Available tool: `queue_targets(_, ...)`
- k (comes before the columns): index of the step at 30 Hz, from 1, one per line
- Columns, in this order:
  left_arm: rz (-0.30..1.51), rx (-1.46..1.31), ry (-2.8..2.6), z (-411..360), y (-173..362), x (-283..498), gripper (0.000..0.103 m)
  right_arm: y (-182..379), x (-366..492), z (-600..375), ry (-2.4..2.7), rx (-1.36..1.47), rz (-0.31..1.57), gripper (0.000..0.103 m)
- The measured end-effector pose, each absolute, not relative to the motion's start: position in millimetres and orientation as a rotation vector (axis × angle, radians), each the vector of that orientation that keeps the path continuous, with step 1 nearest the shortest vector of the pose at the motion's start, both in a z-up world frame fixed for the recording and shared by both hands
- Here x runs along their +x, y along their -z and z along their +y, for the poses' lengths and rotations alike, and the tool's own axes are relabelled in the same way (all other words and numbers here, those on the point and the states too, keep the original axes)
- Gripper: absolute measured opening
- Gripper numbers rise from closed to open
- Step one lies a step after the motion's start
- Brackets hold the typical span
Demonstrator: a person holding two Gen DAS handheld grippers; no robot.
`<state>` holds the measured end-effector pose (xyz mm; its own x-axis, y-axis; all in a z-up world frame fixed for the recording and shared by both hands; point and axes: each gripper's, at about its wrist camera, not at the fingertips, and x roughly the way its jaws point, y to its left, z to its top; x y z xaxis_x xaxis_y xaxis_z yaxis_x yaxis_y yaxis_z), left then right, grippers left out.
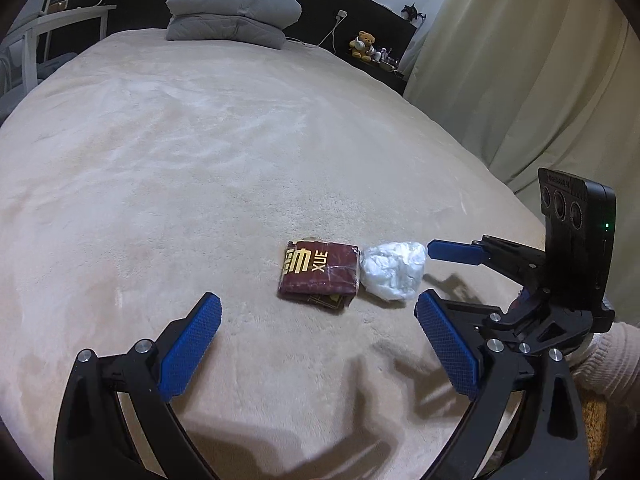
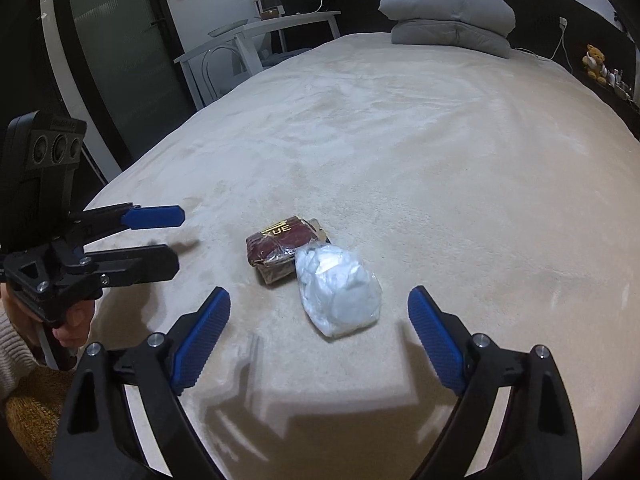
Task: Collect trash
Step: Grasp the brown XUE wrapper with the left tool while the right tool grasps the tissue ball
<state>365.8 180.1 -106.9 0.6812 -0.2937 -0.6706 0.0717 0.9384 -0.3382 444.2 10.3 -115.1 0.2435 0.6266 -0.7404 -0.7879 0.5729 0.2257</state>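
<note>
Beige plush bedding (image 1: 200, 168) fills most of both views, with a folded grey quilt (image 1: 232, 16) at the top of the frame against a dark headboard, a teddy bear (image 1: 362, 45) on the ledge at upper right in the left wrist view, and a white table (image 2: 256, 36) at upper left in the right wrist view. We see two pieces of trash lying on the bed just below the middle of the frame: a dark red packet (image 1: 318, 274) with gold lettering, and a crumpled white plastic bag (image 1: 392, 270) touching its right side. Our left gripper (image 1: 318, 344) has its blue pads spread wide, nothing between them, with the packet lying beyond the tips. Our right gripper (image 2: 320, 344) is also spread wide, and the near end of the white bag reaches into the gap between its fingertips without either pad pressing on it. Each gripper shows at the edge of the other's view, and a hand (image 2: 68, 320) in a knit sleeve grips the left one's handle at lower left.
</note>
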Motion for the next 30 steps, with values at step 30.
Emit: queue_targets(30, 0.888, -0.19, 0.189, 151.1, 131.2, 417.5, 0.072, 95.3, 455.1, -39.0, -0.893, -0.173, 0.866, 0.049)
